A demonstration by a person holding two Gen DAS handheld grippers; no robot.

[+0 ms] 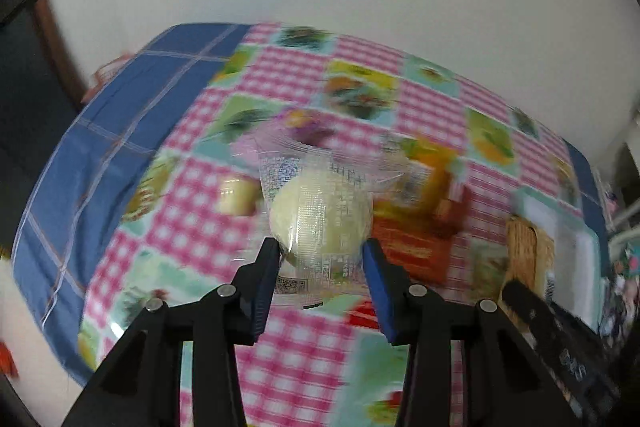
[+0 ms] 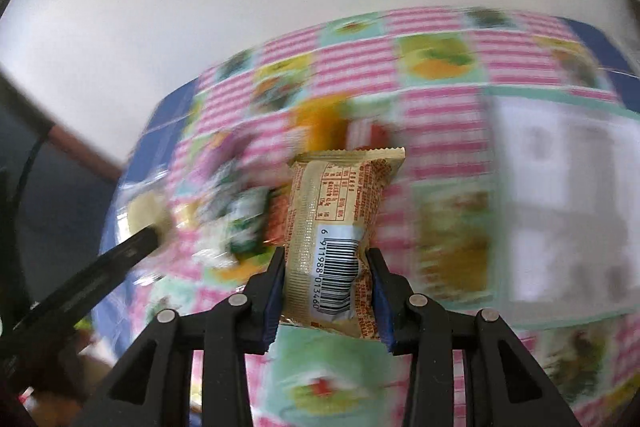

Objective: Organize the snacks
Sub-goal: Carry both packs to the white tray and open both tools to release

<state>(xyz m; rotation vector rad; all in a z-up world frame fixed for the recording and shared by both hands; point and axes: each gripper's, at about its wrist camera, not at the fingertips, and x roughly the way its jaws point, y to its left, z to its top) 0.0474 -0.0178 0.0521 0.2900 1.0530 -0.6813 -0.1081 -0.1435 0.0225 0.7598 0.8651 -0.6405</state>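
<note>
My left gripper (image 1: 322, 251) is shut on a round pale bun in a clear printed wrapper (image 1: 320, 219) and holds it above the table. My right gripper (image 2: 326, 259) is shut on a gold snack bar with a barcode (image 2: 332, 231), held upright above the table. Loose snacks lie blurred on the checked cloth: orange and red packets (image 1: 424, 199), a pale piece (image 1: 236, 195), a green-white packet (image 2: 246, 223). The left gripper with its bun shows at the left of the right wrist view (image 2: 148, 215).
The table has a pink checked cloth with fruit squares (image 1: 304, 359) and a blue border (image 1: 100, 131). A white tray with compartments (image 2: 568, 211) sits at the right; in the left wrist view (image 1: 576, 247) it holds a tan cracker pack (image 1: 524, 251). A white wall is behind.
</note>
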